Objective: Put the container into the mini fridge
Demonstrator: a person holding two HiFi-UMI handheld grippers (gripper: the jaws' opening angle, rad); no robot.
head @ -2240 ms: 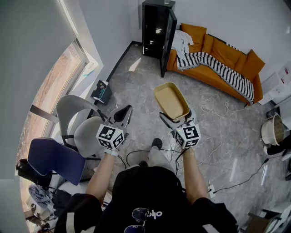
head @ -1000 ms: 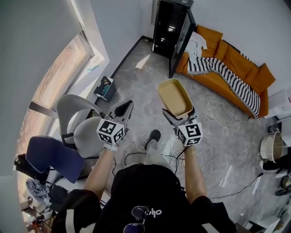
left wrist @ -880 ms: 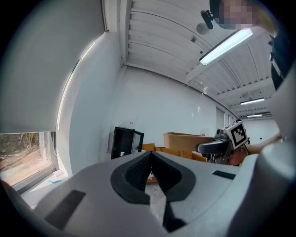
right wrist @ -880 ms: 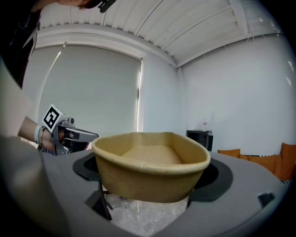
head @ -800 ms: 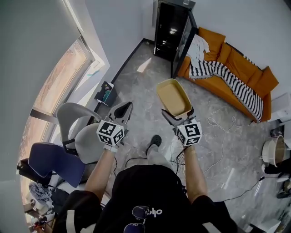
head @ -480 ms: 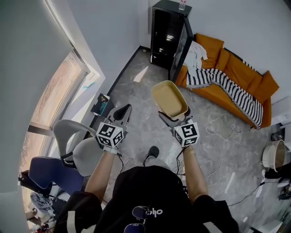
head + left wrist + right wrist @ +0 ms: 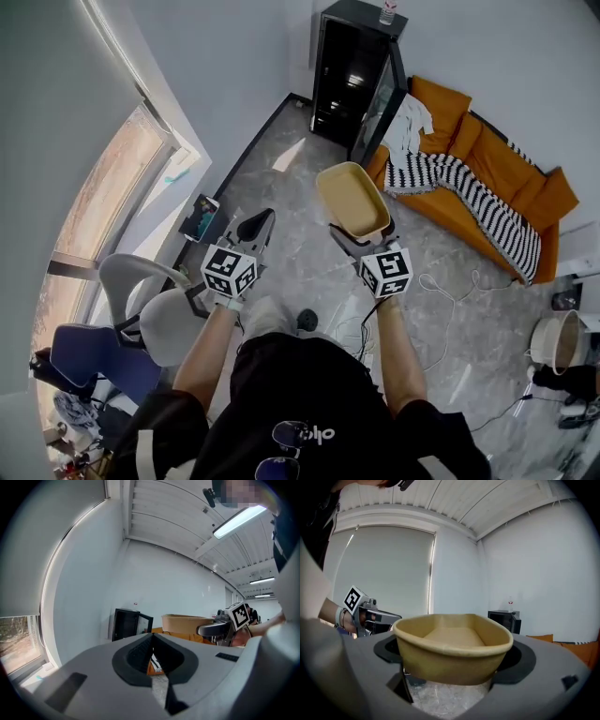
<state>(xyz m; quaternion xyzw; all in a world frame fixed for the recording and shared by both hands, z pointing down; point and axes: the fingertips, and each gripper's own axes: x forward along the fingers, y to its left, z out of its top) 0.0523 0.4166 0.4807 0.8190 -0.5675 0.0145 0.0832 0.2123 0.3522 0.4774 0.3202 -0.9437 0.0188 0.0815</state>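
The task is in its carrying stretch, by my reading; the mini fridge [image 7: 345, 75] stands far across the room against the wall, its door swung open to the right and its dark inside facing the person, so nothing has to be opened first. The container [image 7: 353, 199] is not in it yet; it hangs in the air on the near side, well apart from the fridge, an empty tan tub held level. The right gripper [image 7: 362, 242] has its jaws clamped on the tub's near end, one on each side wall. The left gripper [image 7: 255, 223] carries nothing, its jaws closed on each other. What is left — as I judge it — is the walk across, the reach inside and the release.

Grey marbled floor [image 7: 281, 183] fills the middle; a long window [image 7: 103, 192] curves down the left. An orange sofa [image 7: 492, 159] with a striped blanket [image 7: 464, 183] runs along the far right, just beside the fridge door; a grey chair [image 7: 159, 319] and a blue chair [image 7: 89, 352] sit near left. Cables [image 7: 441, 281] trail over the floor to the right — a possible snag for feet; a small bottle [image 7: 387, 14] stands on the fridge top.
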